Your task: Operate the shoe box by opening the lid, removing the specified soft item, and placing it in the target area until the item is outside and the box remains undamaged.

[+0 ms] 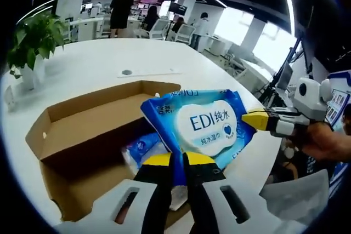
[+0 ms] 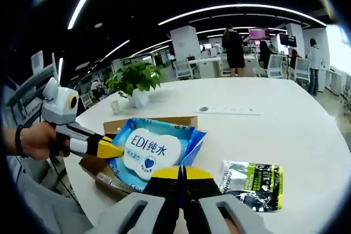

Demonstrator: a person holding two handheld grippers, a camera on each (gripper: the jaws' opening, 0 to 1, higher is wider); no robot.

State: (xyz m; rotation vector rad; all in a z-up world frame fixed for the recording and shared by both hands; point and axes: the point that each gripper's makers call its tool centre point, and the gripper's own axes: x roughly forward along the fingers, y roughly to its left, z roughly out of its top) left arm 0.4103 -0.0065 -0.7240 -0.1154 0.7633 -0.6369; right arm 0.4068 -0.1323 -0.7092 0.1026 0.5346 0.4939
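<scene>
- Left gripper view: left gripper (image 1: 176, 160) is pinching the blue soft wet-wipes pack (image 1: 205, 124) at 6 o'clock, lifting it above the open brown cardboard shoe box (image 1: 82, 135).
- Right gripper (image 2: 181, 172), jaws closed, is clamping the pack's other edge, apparently for support.

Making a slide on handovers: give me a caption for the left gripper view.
Left gripper lifts a blue wet-wipes pack above the open cardboard box.

A: Your left gripper (image 1: 179, 160): black fingers capped in yellow, pale grey housings behind with dark oblong slots.

B: And your right gripper (image 2: 181, 172)?

A: Same build, yellow-tipped black fingers on grey bodies. From the side its shell is white, rounded, banded black near the yellow tips. Your left hand (image 2: 37, 140) wears a dark wristband.
</scene>
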